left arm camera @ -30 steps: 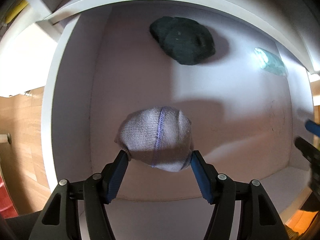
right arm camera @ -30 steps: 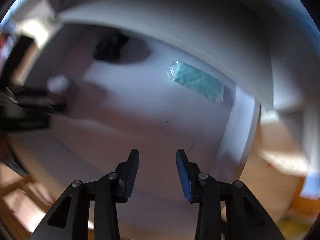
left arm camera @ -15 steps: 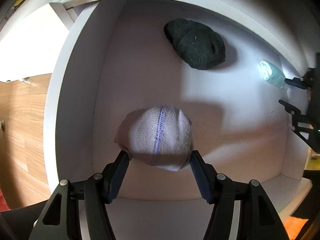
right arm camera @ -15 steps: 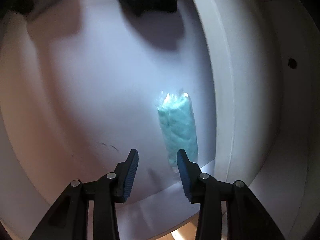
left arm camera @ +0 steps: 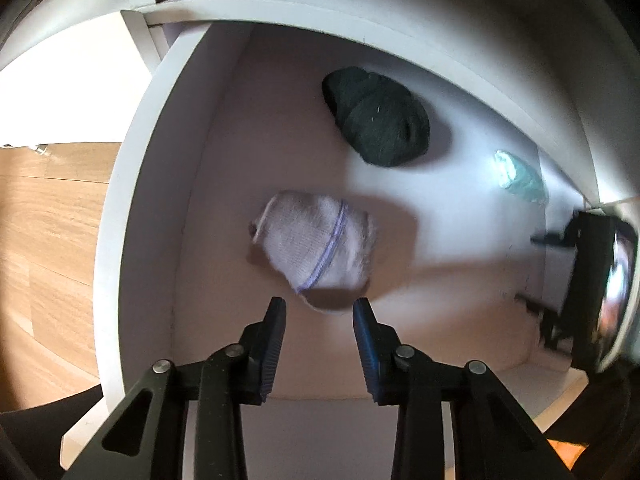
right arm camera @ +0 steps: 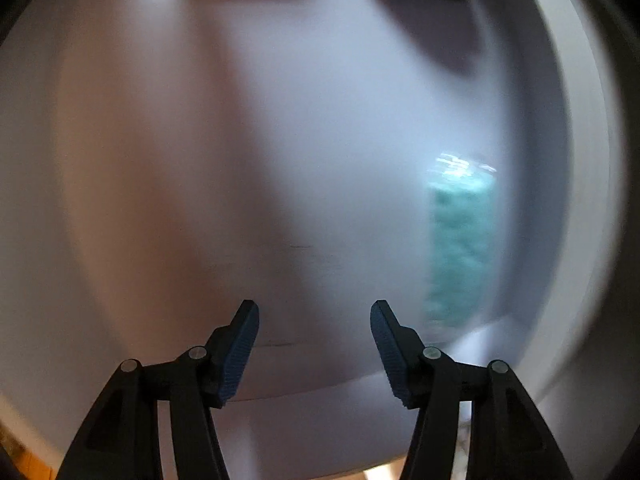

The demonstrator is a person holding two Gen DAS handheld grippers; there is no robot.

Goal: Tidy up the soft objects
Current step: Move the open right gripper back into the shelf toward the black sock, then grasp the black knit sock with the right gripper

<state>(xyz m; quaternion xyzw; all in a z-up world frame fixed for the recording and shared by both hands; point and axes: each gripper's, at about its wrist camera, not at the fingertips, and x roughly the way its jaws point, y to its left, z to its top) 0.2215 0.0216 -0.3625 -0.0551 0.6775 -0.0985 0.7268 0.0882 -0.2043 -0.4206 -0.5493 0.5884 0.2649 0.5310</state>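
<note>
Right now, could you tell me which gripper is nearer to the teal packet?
The right gripper is nearer: the teal packet lies just beyond its right finger. The left gripper sits by the pale sock, across the shelf.

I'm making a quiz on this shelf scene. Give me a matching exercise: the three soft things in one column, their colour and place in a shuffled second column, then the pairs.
Things
1. rolled sock
2. dark bundle
3. wrapped pack

Descriptions
A. teal, by the compartment's right wall
B. pale grey with a purple stripe, just ahead of the left gripper
C. near-black, at the back of the compartment

Pairs: 1-B, 2-C, 3-A
</note>
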